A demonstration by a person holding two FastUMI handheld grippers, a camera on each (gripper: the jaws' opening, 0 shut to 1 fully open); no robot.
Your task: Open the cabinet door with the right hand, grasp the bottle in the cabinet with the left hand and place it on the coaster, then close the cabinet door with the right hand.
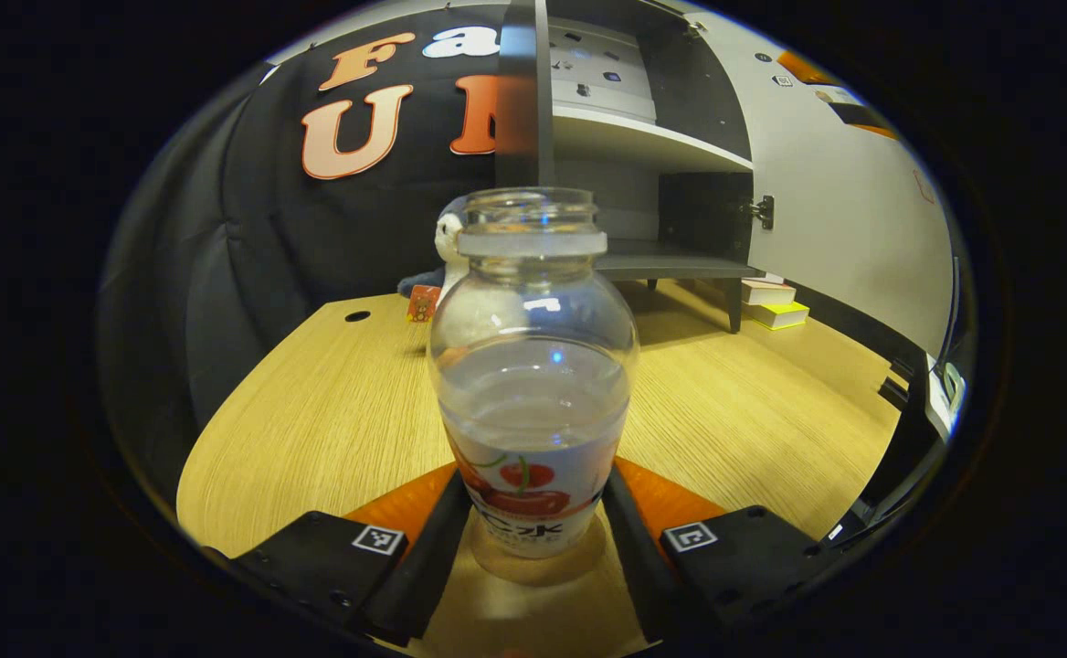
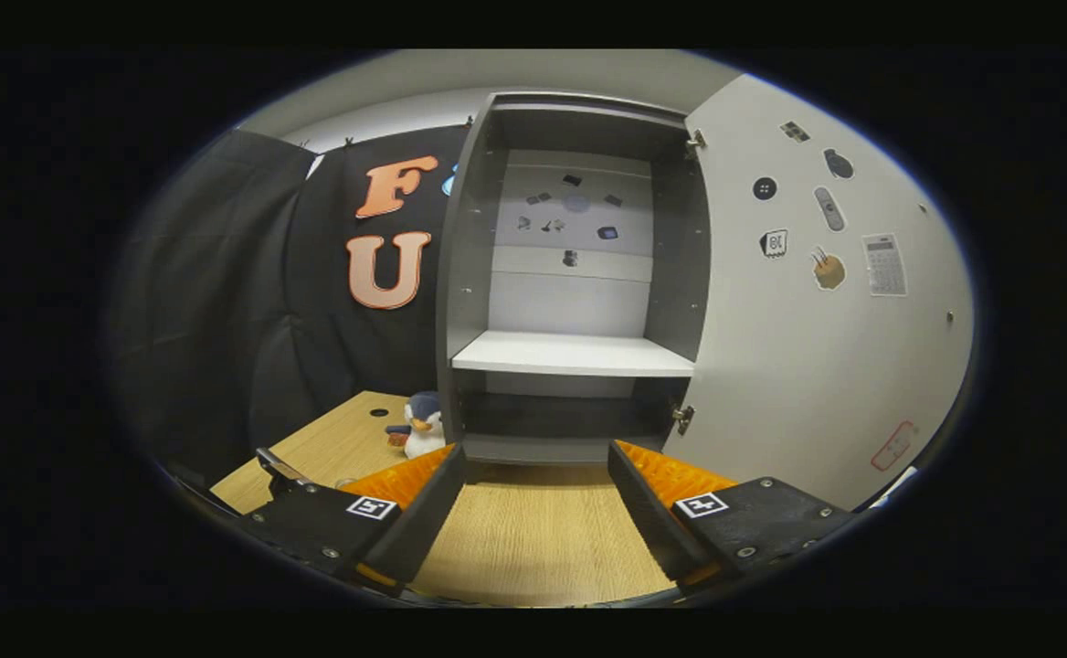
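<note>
Bottle (image 1: 532,384), clear, rigid and partly filled (likely slick, top-heavy), stands on the tabletop (image 1: 314,411) between the left claw (image 1: 533,521) fingers, low at its label, contact unclear; right claw (image 2: 538,493) gapes empty toward the open cabinet door (image 2: 826,347).

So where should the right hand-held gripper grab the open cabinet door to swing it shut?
Take the cabinet door by its free vertical edge, opposite the hinges, coming from the front. The panel shows no handle, and the far edge gives most leverage.
</note>
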